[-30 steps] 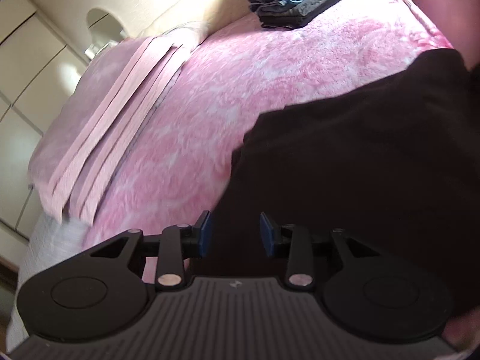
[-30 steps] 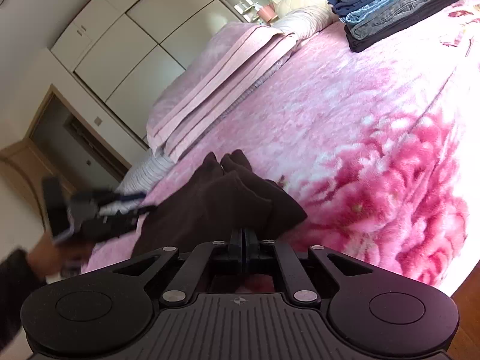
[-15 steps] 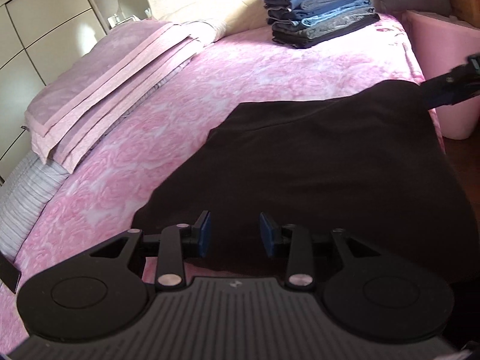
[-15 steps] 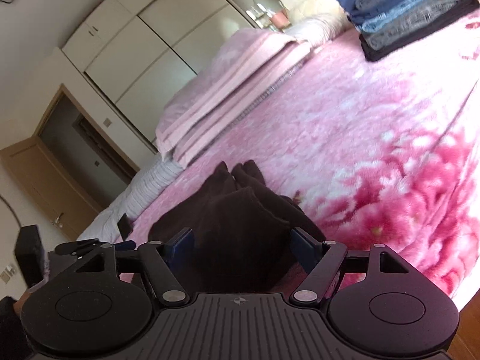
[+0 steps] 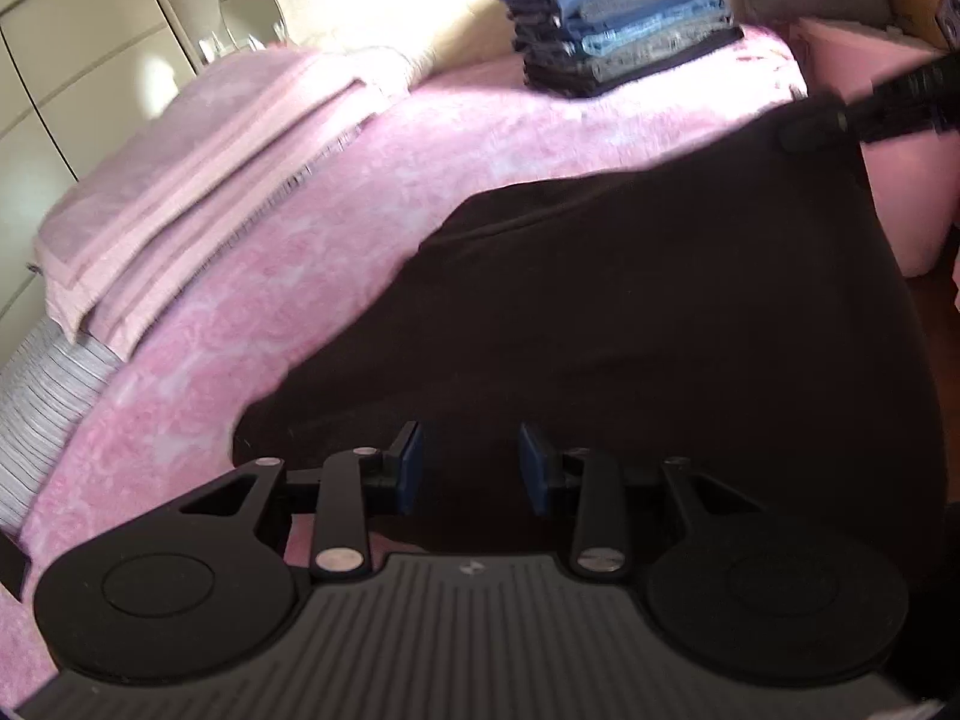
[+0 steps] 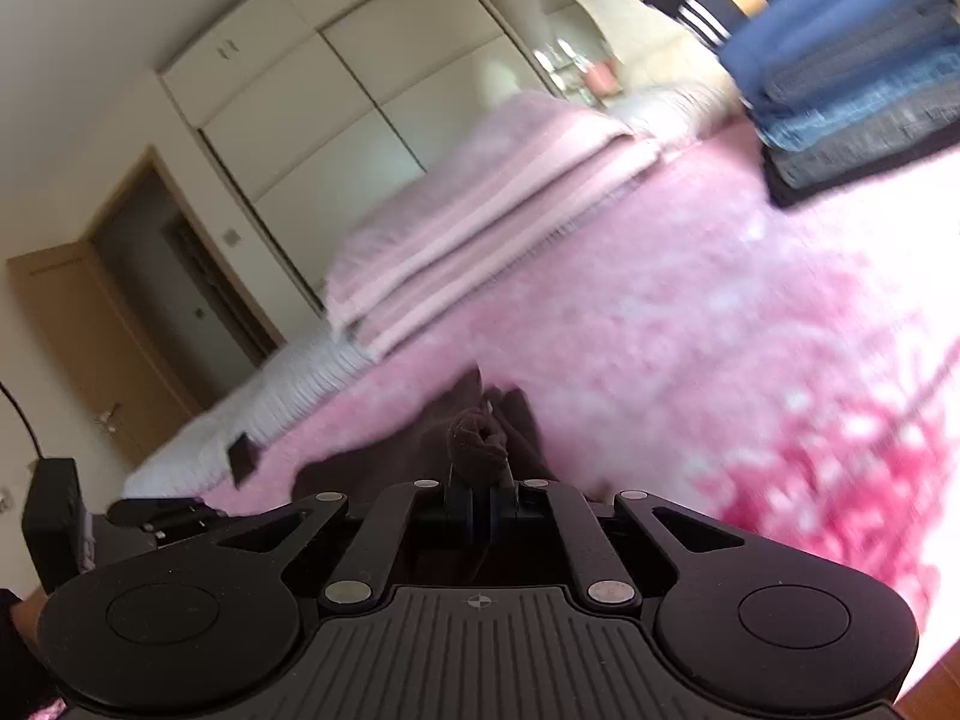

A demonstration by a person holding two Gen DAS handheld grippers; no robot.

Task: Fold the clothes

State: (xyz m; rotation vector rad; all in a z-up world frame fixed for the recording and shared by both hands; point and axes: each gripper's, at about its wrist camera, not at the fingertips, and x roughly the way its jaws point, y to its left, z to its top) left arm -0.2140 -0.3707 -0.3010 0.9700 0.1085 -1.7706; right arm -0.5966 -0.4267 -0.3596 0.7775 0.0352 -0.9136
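A dark brown garment (image 5: 660,312) lies spread over the pink bed cover (image 5: 480,138). My left gripper (image 5: 472,468) hovers over the garment's near edge, its blue pads apart with dark cloth showing in the gap and no visible pinch. My right gripper (image 6: 480,498) is shut on a bunched corner of the garment (image 6: 480,450), which sticks out past the pads. In the left wrist view the right gripper (image 5: 822,126) holds the garment's far right corner. The left gripper (image 6: 162,516) appears at the lower left of the right wrist view, held by a hand.
A tall stack of folded clothes (image 5: 618,30) stands at the bed's far end. A folded pink blanket (image 5: 198,180) lies along the left side. A pink bin (image 5: 900,198) stands beside the bed on the right. Wardrobe doors (image 6: 336,108) and a wooden door (image 6: 78,336) lie beyond.
My right gripper opened wide over the garment's bunched corner, then shut on it and rose slightly. The left gripper slid sideways and rolled, its pads keeping the same gap.
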